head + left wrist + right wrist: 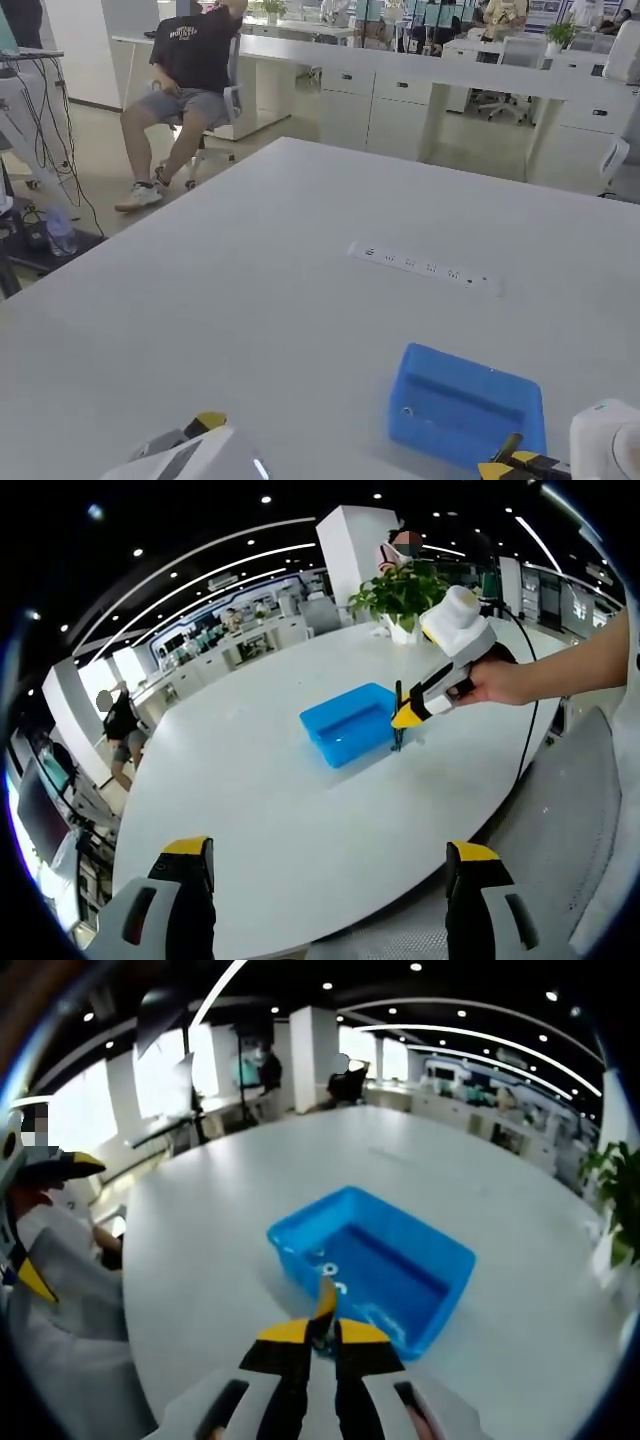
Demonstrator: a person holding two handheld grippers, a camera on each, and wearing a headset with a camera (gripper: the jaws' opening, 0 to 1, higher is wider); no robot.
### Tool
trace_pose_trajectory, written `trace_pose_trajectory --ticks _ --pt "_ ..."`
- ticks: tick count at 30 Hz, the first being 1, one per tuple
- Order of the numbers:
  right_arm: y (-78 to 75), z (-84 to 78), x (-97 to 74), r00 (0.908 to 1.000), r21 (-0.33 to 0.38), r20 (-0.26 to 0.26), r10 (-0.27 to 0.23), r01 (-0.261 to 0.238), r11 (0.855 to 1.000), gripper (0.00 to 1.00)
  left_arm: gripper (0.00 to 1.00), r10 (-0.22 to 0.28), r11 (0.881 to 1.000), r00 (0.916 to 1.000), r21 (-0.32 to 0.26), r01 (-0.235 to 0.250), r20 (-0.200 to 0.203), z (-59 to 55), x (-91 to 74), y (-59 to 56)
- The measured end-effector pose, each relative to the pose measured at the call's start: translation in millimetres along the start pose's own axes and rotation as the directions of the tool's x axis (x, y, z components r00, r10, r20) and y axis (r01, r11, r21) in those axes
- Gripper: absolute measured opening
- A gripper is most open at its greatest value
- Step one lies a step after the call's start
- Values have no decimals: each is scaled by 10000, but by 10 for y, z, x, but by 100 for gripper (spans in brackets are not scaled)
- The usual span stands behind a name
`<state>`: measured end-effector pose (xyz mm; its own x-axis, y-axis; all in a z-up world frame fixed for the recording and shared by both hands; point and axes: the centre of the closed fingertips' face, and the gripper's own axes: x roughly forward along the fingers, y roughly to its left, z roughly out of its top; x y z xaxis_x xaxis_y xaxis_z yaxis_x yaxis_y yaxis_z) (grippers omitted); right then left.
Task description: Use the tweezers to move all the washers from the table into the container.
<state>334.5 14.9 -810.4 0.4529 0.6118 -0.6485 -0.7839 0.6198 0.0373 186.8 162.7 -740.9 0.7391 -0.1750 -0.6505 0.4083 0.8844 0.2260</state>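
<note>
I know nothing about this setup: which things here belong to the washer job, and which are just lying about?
For the job:
- blue container
- tweezers, clamped in the right gripper
- small washers already in the container
- left gripper, open

Just lying about:
- power strip on the table
- potted plant
- plastic bottle

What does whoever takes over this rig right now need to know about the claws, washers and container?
The left claw is open and empty, over the edge of the table.
The right claw is shut on the tweezers, with their tips at the near edge of the blue container.
A couple of washers lie inside by the tips; I cannot tell whether the tweezers pinch one.
Done: some washers are in.
Left: any washers on the table are too small to make out, so check before carrying on.
</note>
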Motion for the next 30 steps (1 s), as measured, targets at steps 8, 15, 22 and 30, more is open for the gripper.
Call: trace_pose_trajectory --ticks 8,15,22,30 --pt "-5 -29 -16 9999 143 127 -94 92 9999 4 99 54 10000 10000 7 -55 64 13 -4 2" --pt "-19 -37 -13 9999 309 58 -99 97 9995 4 99 55 9999 10000 84 -56 62 20 -9 1" --pt "56 -7 -26 10000 111 -65 45 -44 9999 4 99 120 9998 9999 126 -120 67 32 -19 32" --pt "106 207 -153 9991 15 393 135 -136 9999 4 99 61 9998 10000 174 -62 36 32 -15 17"
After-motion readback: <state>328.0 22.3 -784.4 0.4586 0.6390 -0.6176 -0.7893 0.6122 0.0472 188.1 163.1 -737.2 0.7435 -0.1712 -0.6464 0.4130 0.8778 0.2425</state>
